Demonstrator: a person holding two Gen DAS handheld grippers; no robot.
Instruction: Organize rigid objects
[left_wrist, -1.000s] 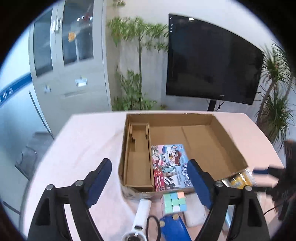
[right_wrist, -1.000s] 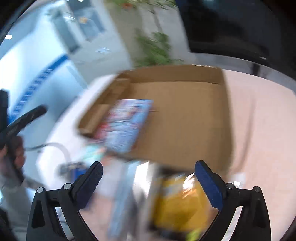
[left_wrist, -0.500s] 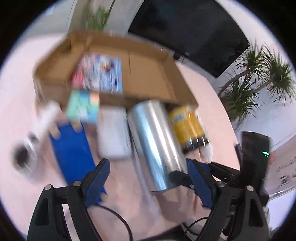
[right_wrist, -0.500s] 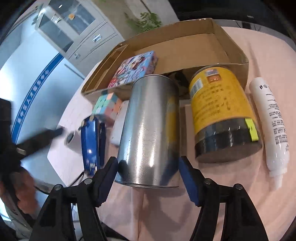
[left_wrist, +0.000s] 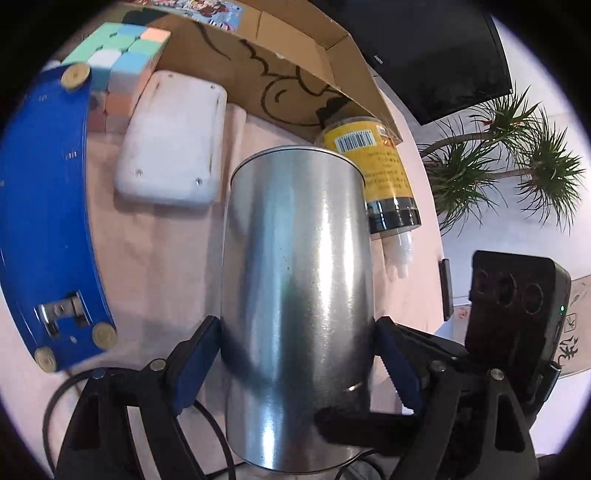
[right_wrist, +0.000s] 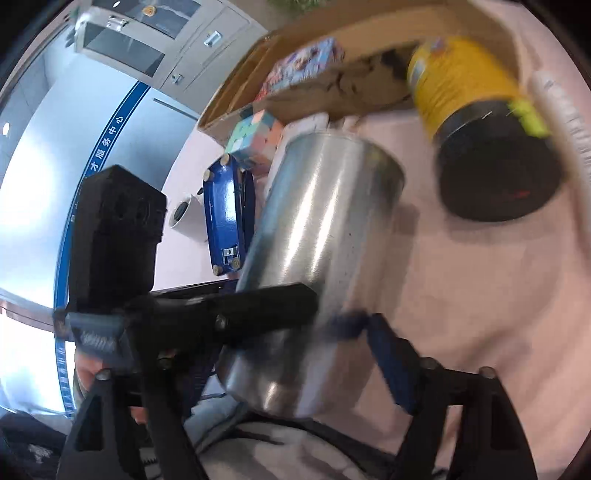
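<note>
A shiny silver metal can (left_wrist: 295, 295) lies on the pink table near the front edge, also in the right wrist view (right_wrist: 317, 266). My left gripper (left_wrist: 295, 365) has both blue pads against the can's sides. My right gripper (right_wrist: 291, 354) straddles the same can from the other side, its pads at the can's lower part. A yellow-labelled jar with a black lid (left_wrist: 380, 177) lies to the right, also in the right wrist view (right_wrist: 476, 122), with a white tube (right_wrist: 565, 122) beside it.
A cardboard box (left_wrist: 295, 62) stands behind with a colourful booklet (right_wrist: 303, 66) inside. In front of it lie a pastel cube (left_wrist: 118, 55), a white flat device (left_wrist: 173, 136) and a blue stapler-like tool (left_wrist: 44, 221). A cable runs near my left gripper.
Both grippers have dropped down and closed in on the silver can, which now fills both views. The left gripper swung from facing the box to the can.
</note>
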